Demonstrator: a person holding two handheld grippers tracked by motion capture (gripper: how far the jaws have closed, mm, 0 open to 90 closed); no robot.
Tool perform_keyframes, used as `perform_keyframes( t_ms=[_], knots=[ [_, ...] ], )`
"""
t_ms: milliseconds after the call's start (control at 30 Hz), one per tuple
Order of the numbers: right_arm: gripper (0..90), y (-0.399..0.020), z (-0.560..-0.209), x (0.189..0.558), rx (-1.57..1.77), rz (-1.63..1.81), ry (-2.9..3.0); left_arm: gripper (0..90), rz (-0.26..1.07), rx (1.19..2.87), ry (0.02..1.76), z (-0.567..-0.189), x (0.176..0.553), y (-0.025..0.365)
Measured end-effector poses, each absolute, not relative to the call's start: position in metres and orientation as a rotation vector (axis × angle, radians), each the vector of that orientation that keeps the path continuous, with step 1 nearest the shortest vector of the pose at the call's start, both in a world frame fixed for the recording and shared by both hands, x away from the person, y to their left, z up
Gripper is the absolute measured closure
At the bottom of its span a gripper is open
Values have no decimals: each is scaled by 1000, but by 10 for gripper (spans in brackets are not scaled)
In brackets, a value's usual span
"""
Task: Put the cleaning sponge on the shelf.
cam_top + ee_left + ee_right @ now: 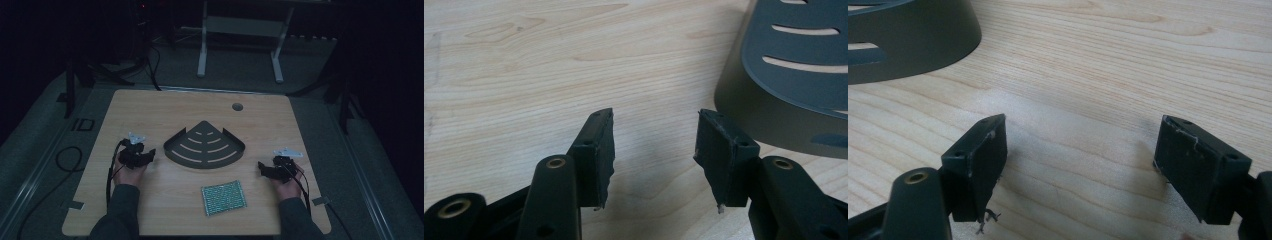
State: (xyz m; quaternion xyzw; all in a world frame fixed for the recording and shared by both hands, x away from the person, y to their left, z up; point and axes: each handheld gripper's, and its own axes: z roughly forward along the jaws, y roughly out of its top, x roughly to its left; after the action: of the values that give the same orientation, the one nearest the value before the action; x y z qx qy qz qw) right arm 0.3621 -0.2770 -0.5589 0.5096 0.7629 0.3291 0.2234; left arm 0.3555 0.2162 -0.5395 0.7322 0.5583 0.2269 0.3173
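Note:
A dark grey fan-shaped corner shelf [205, 146] with curved slots lies in the middle of the wooden table [150, 107]. In front of it lies a green textured rectangular pad [224, 197]. My left gripper [149, 154] rests on the table left of the shelf, its jaws open and empty, pointing toward the shelf. In the left gripper view the left gripper [655, 145] has the shelf's rim [774, 120] just to its right. My right gripper [261, 166] rests right of the shelf, open and empty. In the right gripper view the right gripper [1080, 165] sees the shelf [908, 40] at top left.
A round cable hole [237, 106] sits near the table's far edge. Cables trail from both grippers over the table's front corners. A white-legged desk frame [240, 30] stands on the dark floor behind the table. Bare wood lies around the shelf and pad.

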Motion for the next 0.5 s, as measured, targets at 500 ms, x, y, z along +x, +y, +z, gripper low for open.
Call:
perform_keyframes(
  t_ms=[500],
  knots=[
    [462, -280, -554, 357, 1425, 931, 2095, 482, 542, 1951, 1482, -554, 365, 216]
  ],
)
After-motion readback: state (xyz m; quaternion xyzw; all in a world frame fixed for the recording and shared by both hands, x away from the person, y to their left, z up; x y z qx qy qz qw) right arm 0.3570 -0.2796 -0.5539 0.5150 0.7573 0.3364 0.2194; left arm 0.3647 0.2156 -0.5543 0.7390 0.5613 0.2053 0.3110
